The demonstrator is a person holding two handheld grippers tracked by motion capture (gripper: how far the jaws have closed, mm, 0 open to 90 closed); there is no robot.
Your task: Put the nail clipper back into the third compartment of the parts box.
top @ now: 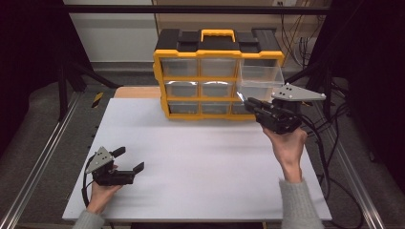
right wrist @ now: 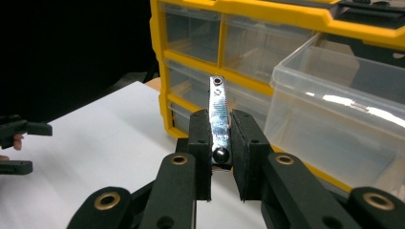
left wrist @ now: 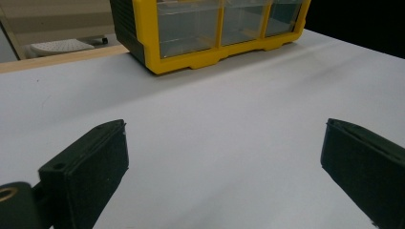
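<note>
Forearms & hands sit nearest, low in the high view. White table (top: pixel 200 162) is the biggest item; yellow organizer (top: pixel 217 76) stands at its 12 o'clock edge, w/ a clear drawer (top: pixel 260 78) pulled out at the cabinet's 3 o'clock side. Right gripper (top: pixel 248 102) is clenched on a chrome nail clipper (right wrist: pixel 218 117), held just before that drawer, approx 2 o'clock on the table. Left gripper (top: pixel 129 160), jaws released & empty, rests at 7 o'clock. Judging by this: pick-up done, drawer open; drop-in & closing left.
</note>
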